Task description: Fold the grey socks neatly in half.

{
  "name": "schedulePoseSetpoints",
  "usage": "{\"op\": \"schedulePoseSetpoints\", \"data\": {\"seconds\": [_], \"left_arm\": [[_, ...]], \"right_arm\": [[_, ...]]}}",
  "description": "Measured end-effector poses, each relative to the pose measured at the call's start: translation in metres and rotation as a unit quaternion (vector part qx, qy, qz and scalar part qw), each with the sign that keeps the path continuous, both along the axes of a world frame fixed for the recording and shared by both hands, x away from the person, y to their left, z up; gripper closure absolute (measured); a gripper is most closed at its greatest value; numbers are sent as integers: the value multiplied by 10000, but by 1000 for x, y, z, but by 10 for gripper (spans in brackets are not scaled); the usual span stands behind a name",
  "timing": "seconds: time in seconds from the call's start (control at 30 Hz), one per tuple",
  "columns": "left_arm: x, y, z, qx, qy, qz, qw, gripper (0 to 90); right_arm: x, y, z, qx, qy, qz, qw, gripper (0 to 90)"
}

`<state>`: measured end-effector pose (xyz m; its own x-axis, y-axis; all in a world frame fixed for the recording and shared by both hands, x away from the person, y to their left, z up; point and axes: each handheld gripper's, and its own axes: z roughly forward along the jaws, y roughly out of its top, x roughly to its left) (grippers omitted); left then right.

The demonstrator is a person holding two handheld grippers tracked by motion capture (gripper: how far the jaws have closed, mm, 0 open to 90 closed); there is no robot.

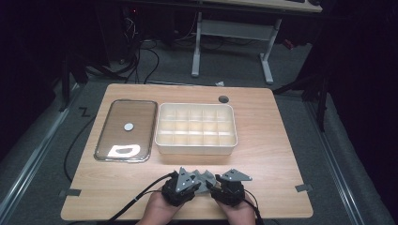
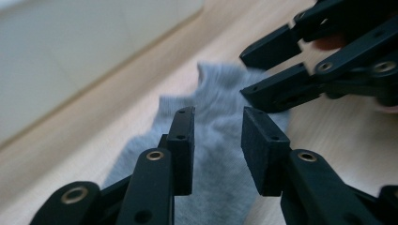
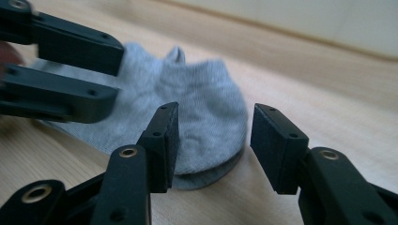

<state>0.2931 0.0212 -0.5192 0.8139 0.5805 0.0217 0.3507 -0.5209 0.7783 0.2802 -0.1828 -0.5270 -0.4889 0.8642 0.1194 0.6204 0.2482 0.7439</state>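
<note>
Grey cotton ankle sock lying flat on the light wooden worktop, right at the near edge between the two hands. From the high view it's mostly hidden by the grippers, you just catch a bit of grey fabric poking out between them. Left gripper and right gripper sit side by side, nearly touching, each with its grey three-cornered plate on top and a black cable trailing back toward the person. In the left gripper view its black fingers are spread a moderate amount with nothing clamped, hovering over the sock, and the other gripper's fingers come in from the upper right, also parted, right over the sock's far end. The right gripper view is much the same story: fingers apart with nothing in them, the sock's rounded end sitting just behind and between them. Can't tell whether either set is actually touching the fabric. Farther back on the worktop there's a white plastic organiser box with a grid of little compartments, and just beside it on its left a clear rectangular lid with a metal-looking rim lying flat.
</note>
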Motion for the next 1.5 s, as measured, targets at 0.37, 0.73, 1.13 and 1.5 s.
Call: {"op": "schedulePoseSetpoints", "data": {"seconds": [0.37, 0.73, 1.13, 1.5], "left_arm": [[-10, 9, -13, 264, -221, 162, 9993, 668], [-10, 9, -12, 304, -228, 173, 9991, 676], [-8, -2, -10, 465, -267, 163, 9984, 690], [-4, -4, -10, 369, -137, 176, 9991, 687]], "right_arm": [[-4, 8, -4, -79, 59, 172, 9998, 646], [-4, 2, -2, 481, 267, 288, 9981, 828], [-15, 1, 21, 765, -229, 339, 9962, 841], [-13, -3, 17, 699, -287, 341, 9966, 840]]}}
